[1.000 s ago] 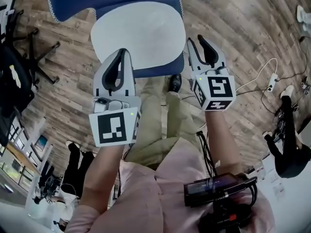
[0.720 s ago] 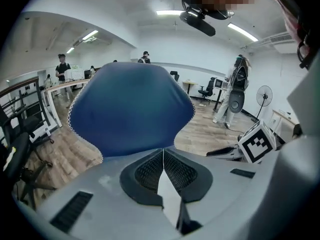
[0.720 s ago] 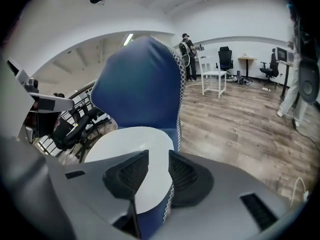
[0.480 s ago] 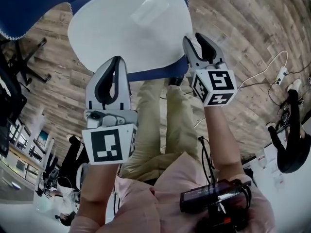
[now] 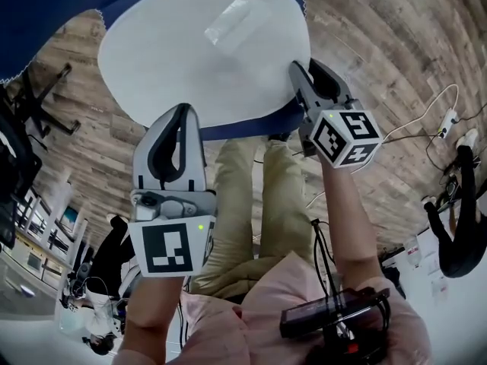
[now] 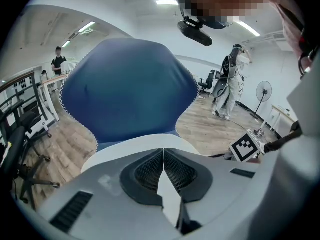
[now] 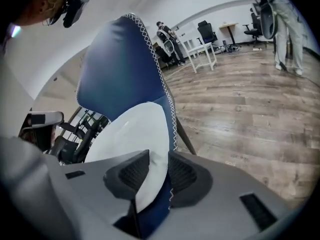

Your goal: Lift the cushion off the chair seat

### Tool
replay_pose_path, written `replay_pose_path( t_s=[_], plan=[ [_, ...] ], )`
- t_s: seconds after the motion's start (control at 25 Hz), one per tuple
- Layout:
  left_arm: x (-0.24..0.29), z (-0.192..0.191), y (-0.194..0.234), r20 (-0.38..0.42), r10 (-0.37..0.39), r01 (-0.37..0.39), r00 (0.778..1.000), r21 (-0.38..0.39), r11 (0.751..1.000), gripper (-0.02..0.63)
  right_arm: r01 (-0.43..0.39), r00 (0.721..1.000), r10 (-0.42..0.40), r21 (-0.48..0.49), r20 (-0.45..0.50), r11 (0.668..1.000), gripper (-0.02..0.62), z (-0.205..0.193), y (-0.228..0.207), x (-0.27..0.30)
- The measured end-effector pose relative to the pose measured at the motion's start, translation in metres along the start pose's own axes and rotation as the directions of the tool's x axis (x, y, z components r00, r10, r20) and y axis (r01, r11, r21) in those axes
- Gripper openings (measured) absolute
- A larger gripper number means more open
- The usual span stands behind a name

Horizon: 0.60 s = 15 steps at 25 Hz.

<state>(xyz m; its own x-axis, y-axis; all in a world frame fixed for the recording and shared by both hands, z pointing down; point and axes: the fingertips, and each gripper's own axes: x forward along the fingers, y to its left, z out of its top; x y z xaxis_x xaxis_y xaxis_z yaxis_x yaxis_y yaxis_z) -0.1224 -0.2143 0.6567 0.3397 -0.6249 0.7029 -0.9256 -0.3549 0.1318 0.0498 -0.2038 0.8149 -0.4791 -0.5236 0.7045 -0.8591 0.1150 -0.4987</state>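
White cushion (image 5: 198, 52) on blue chair (image 5: 46, 6) seat, left gripper (image 5: 181, 111) clenched on cushion's near edge, right gripper (image 5: 308, 68) grasping cushion's right edge beside seat's stitched rim, wood floor (image 5: 396, 36) under chair.

The cushion (image 5: 205, 52) lies on the chair (image 5: 46, 10) seat, with the left gripper (image 5: 181, 112) at its near edge and the right gripper (image 5: 304, 68) at its right edge.
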Motion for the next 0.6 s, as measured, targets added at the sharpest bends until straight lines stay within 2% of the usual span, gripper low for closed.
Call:
replay_pose_path(
  t_s=[0.08, 0.24, 0.44, 0.6],
  plan=[
    [-0.002, 0.002, -0.001, 0.008, 0.002, -0.002, 1.0, 0.003, 1.0, 0.014, -0.025, 1.0, 0.025, 0.014, 0.003, 1.0, 0.101, 0.003, 0.002, -0.001],
    [-0.015, 0.02, -0.003, 0.066, 0.011, -0.014, 0.998, 0.048, 0.999, 0.014, -0.033, 0.999, 0.033, -0.035, 0.009, 0.999, 0.033, 0.017, 0.017, -0.014],
    [-0.044, 0.054, -0.014, 0.137, 0.049, -0.055, 0.989, 0.04, 0.998, 0.014, -0.06, 0.998, 0.063, -0.118, 0.024, 0.991, 0.021, 0.041, 0.051, -0.05],
    [-0.078, 0.082, -0.022, 0.209, 0.085, -0.091, 0.974, 0.024, 0.996, 0.014, -0.082, 0.994, 0.093, -0.186, 0.052, 0.979, 0.018, 0.065, 0.083, -0.083]
  ],
)
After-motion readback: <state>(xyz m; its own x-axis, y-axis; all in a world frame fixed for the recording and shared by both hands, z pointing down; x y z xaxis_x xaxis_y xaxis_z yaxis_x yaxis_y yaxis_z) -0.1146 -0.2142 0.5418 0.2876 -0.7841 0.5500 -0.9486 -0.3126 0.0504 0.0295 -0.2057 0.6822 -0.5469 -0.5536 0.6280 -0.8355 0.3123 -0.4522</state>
